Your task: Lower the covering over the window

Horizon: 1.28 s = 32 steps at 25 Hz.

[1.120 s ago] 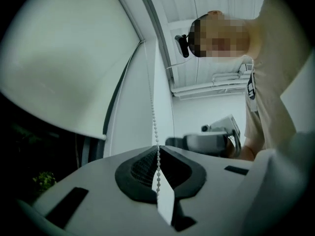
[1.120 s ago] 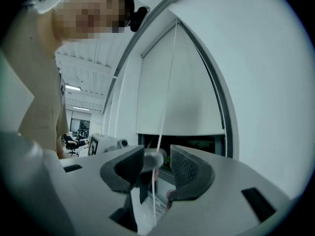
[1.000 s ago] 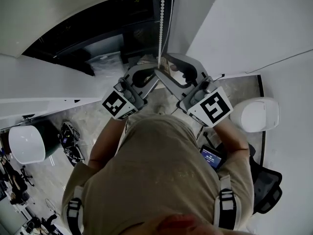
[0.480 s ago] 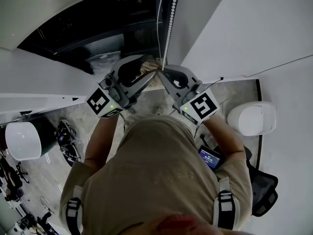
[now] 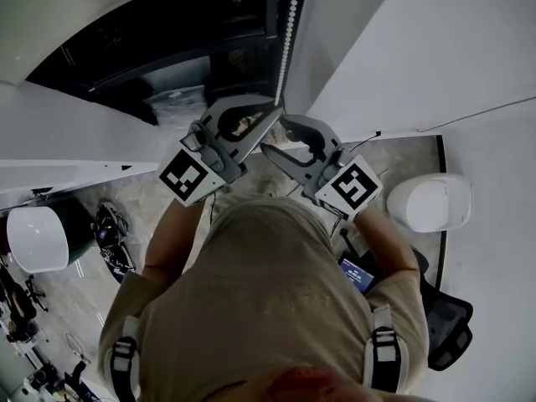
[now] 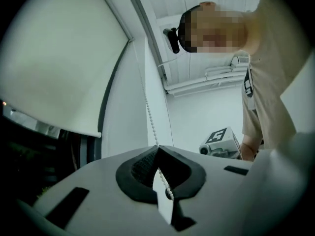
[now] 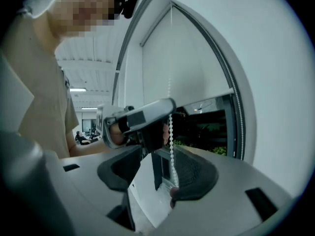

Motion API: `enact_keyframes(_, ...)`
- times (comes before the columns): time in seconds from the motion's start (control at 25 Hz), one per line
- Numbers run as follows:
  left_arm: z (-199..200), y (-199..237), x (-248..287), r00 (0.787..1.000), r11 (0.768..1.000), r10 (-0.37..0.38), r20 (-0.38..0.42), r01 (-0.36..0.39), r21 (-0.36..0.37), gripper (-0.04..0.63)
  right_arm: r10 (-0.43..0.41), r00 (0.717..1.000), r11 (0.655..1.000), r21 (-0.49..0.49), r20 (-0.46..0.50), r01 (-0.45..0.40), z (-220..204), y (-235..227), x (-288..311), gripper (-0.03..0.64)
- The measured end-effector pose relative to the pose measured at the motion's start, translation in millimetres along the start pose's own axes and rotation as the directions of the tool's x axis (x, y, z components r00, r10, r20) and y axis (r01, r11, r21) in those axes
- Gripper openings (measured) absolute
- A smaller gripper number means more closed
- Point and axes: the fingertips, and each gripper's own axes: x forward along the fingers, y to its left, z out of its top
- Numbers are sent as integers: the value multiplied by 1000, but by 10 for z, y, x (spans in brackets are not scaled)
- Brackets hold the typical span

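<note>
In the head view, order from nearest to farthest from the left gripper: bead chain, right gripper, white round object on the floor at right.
1. bead chain: pinched in the left gripper.
2. right gripper: just right of it; jaws just opened, chain loose between them.
3. white round object: far right, on the floor.

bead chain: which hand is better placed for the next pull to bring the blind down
Left, I'd say. The left gripper has just closed on the bead chain, higher up, so it can pull. The right gripper below it has just opened its jaws; the chain only hangs between them.
</note>
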Motion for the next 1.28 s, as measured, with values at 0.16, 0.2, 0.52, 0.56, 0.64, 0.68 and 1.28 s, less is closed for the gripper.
enact_keyframes(0.16, -142, 51, -137, 1000, 998, 11, 0, -11, -62, 17, -80, 990, 996, 47, 119, 75, 530, -93, -230, 192)
enact_keyframes(0.2, -204, 45, -136, 1000, 997, 6, 0, -6, -74, 17, -89, 985, 996, 38, 151, 85, 675, -118, -215, 190)
enact_keyframes(0.52, -458, -156, -111, 998, 987, -68, 14, 69, -143, 17, -124, 978, 989, -55, 170, 135, 860, -301, 71, 17)
enact_keyframes(0.56, -457, -94, -191, 997, 982, -66, 46, 73, -176, 18, -130, 978, 987, -68, 160, 142, 790, -296, 95, 15)
enact_keyframes(0.64, -471, 58, -333, 997, 970, -49, 58, 62, -237, 184, -125, 989, 989, -64, 85, 130, 526, -288, 177, 15)
enact_keyframes(0.68, -479, 101, -351, 999, 974, -46, 23, 49, -220, 191, -121, 992, 991, -50, 47, 123, 394, -306, 202, 14)
enact_keyframes(1.28, -10, 131, 93, 997, 995, -69, -43, 65, -72, 23, -73, 996, 997, 7, -49, 73, 4, -222, 231, 15)
